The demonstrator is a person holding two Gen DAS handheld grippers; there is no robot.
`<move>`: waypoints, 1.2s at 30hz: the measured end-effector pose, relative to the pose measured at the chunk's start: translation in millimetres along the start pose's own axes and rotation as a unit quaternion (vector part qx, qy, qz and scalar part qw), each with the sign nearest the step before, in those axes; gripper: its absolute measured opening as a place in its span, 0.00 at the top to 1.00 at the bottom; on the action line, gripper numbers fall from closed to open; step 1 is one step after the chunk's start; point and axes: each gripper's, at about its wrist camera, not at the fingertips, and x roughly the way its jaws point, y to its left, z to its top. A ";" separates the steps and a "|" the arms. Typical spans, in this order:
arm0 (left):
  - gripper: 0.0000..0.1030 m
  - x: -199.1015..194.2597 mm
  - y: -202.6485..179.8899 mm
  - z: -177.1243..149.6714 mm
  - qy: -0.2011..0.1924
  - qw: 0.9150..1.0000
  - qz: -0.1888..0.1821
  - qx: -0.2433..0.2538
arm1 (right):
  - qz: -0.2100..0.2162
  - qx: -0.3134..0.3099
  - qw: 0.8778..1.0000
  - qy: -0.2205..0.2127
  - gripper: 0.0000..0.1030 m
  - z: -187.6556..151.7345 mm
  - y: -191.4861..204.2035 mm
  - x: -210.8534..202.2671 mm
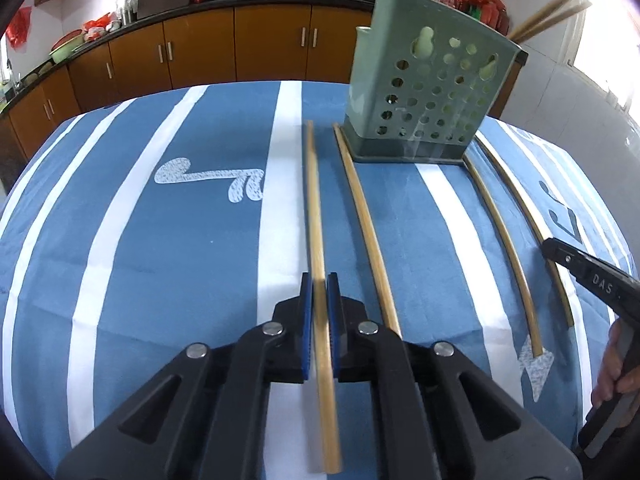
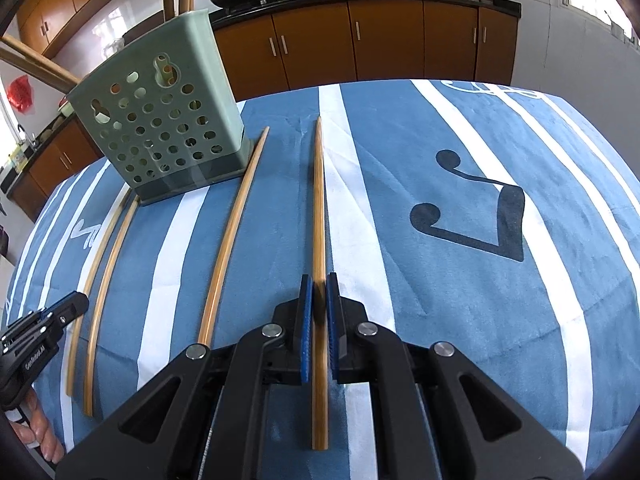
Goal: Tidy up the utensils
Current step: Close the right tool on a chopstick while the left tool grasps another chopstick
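A green perforated utensil holder (image 1: 424, 92) stands on the blue striped tablecloth and holds several chopsticks; it also shows in the right wrist view (image 2: 160, 120). My left gripper (image 1: 320, 284) is shut on a bamboo chopstick (image 1: 316, 216) that points toward the holder. My right gripper (image 2: 319, 285) is shut on another chopstick (image 2: 319, 200). Loose chopsticks lie on the cloth: one right of my left gripper (image 1: 368, 232), two near the holder's right side (image 1: 504, 224). In the right wrist view one lies left of my gripper (image 2: 232, 236) and two further left (image 2: 104, 264).
The right gripper's body (image 1: 592, 276) shows at the right edge of the left wrist view, the left gripper's body (image 2: 40, 332) at the left edge of the right wrist view. Brown kitchen cabinets (image 1: 240, 48) with woks on the counter stand behind the table.
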 end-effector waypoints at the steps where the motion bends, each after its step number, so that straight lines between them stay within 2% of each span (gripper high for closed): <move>1: 0.92 0.7 2.0 1.1 -0.001 1.000 0.005 -0.003 | 0.000 -0.002 1.000 -0.001 0.93 0.0 0.2 0.2; 8: 0.92 8.4 32.5 19.1 -0.005 0.999 0.034 -0.038 | 0.000 -0.019 1.000 -0.003 0.93 3.6 5.8 3.4; 13: 0.90 11.2 49.8 25.3 -0.006 0.998 0.026 -0.050 | -0.009 -0.028 1.000 -0.009 0.92 5.8 6.3 5.4; 36: 0.88 11.9 53.3 22.1 -0.014 0.999 0.018 -0.049 | -0.024 -0.045 0.999 -0.013 0.91 5.4 10.4 5.9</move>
